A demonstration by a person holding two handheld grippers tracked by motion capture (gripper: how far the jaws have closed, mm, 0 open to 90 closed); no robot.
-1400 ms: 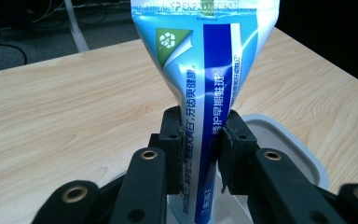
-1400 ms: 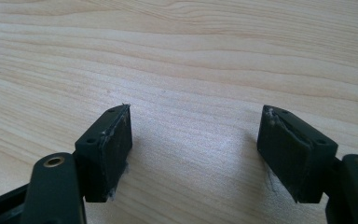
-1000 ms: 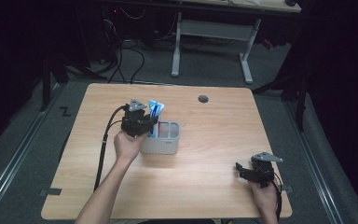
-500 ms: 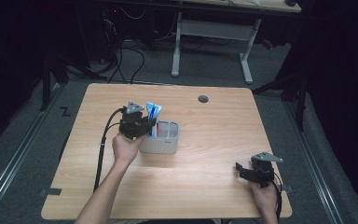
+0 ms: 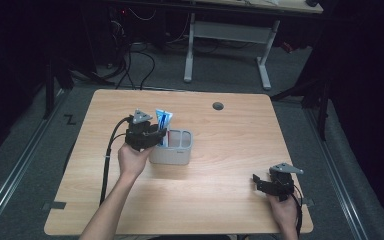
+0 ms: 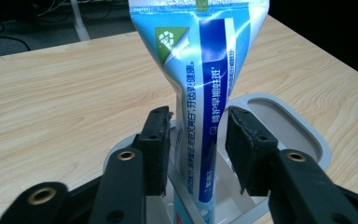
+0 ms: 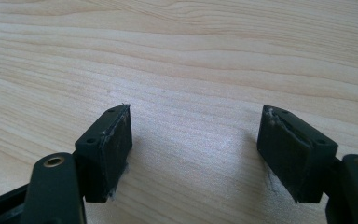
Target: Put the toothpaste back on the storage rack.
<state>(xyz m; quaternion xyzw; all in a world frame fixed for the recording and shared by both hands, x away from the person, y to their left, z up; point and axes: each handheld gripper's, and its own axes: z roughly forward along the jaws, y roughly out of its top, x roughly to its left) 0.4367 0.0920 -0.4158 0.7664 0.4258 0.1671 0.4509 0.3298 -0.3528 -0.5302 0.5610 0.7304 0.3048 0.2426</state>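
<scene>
toothpaste tube (image 6: 205, 93) upright between hand-held gripper (image 6: 196, 149) jaws

Count: one toothpaste tube (image 6: 200, 88), blue and white. One grey holder (image 5: 177, 150) with two compartments. One wooden table (image 5: 230, 140) with one cable grommet hole (image 5: 218, 106) near its far edge. Two grippers in my hands: my left gripper (image 6: 196, 144) and my right gripper (image 7: 193, 154), two black jaws each, so four jaws total. One second desk frame (image 5: 227, 35) behind, two white legs.
</scene>
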